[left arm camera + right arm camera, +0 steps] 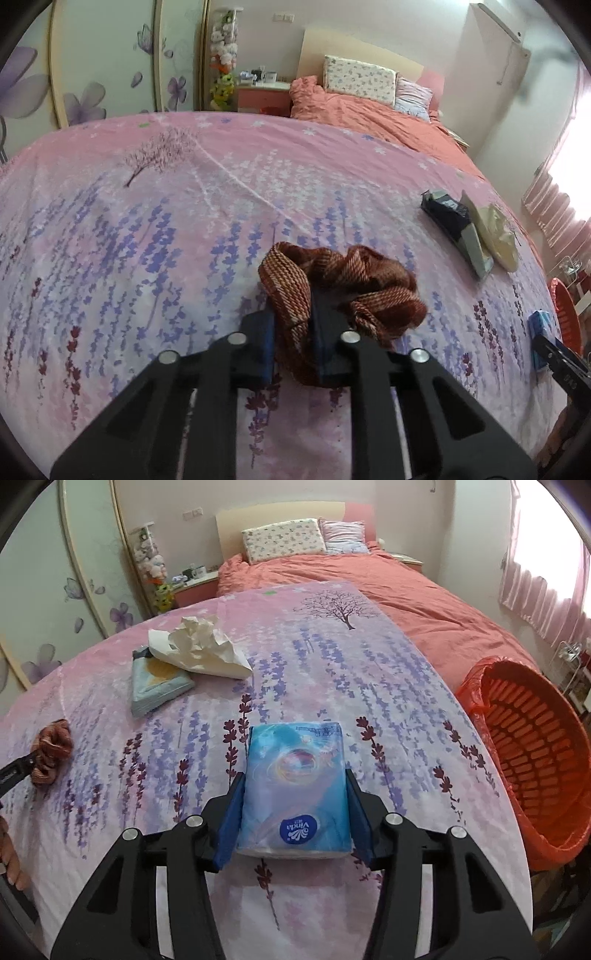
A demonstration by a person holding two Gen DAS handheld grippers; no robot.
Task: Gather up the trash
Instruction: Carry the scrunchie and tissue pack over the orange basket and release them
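surface: lavender-print bedspread [332,657], red bin [535,746] beside it.
left gripper [291,328]: clamped on woven ribbon [343,280].
right gripper [293,808]: squeezing tissue pack [295,782].
step: pickup done (judging); next, carry to bin.

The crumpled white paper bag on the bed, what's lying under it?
The crumpled white paper bag lies across the far end of a flat pale blue packet, which rests on the lavender-print bedsheet. The packet's covered end is hidden.

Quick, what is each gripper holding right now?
Left gripper: shut on the red-brown scrunchie.
Right gripper: fingers shut on the blue tissue pack.
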